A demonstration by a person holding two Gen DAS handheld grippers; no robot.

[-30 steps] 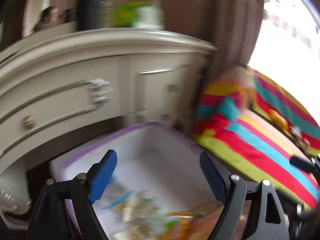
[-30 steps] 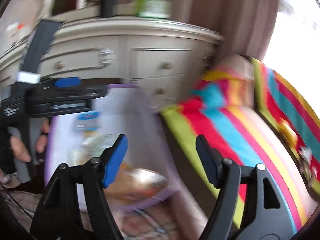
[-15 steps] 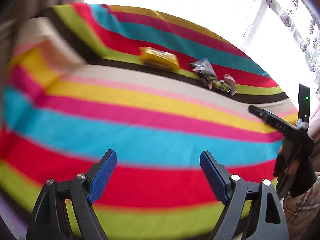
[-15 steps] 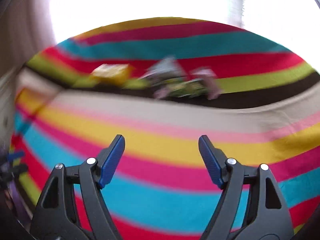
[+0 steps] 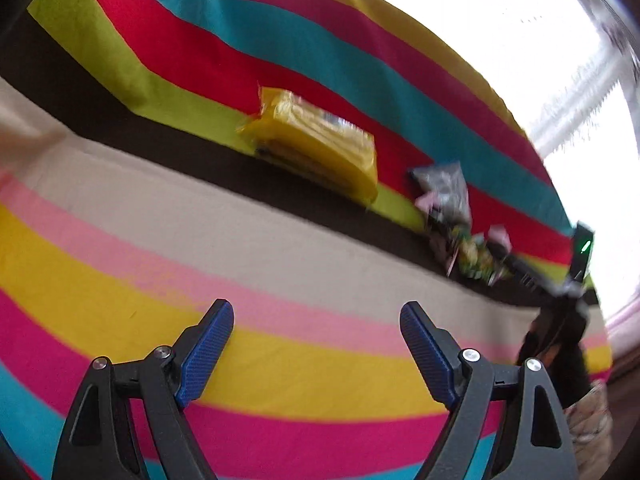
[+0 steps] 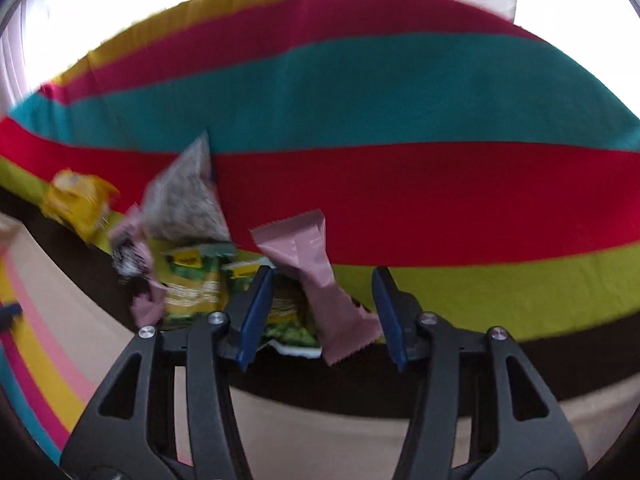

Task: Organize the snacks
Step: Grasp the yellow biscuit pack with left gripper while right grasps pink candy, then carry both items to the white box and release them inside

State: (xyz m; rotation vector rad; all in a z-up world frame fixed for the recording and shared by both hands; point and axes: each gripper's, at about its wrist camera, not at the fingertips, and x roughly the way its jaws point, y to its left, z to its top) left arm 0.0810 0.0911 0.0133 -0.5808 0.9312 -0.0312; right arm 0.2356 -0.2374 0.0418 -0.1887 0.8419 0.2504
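Note:
Snacks lie on a striped blanket (image 5: 280, 240). A yellow packet (image 5: 316, 142) lies ahead of my open, empty left gripper (image 5: 316, 320), well beyond its tips. It also shows at the left in the right wrist view (image 6: 80, 200). A small pile lies farther right: a grey bag (image 6: 184, 200), green-yellow packets (image 6: 192, 284) and a pink wrapper (image 6: 316, 264). My right gripper (image 6: 324, 280) is open, its jaws on either side of the pink wrapper and a green packet, not closed on them. The pile shows in the left wrist view (image 5: 460, 220).
The blanket (image 6: 400, 120) has red, teal, yellow, pink, lime and dark brown stripes. A bright window lies beyond its far edge. The right hand-held gripper (image 5: 560, 292) shows at the right of the left wrist view.
Both grippers swung from the cabinet and the purple-rimmed box to the blanket. Since half a second ago both moved closer to the snacks; the right gripper now straddles the pile.

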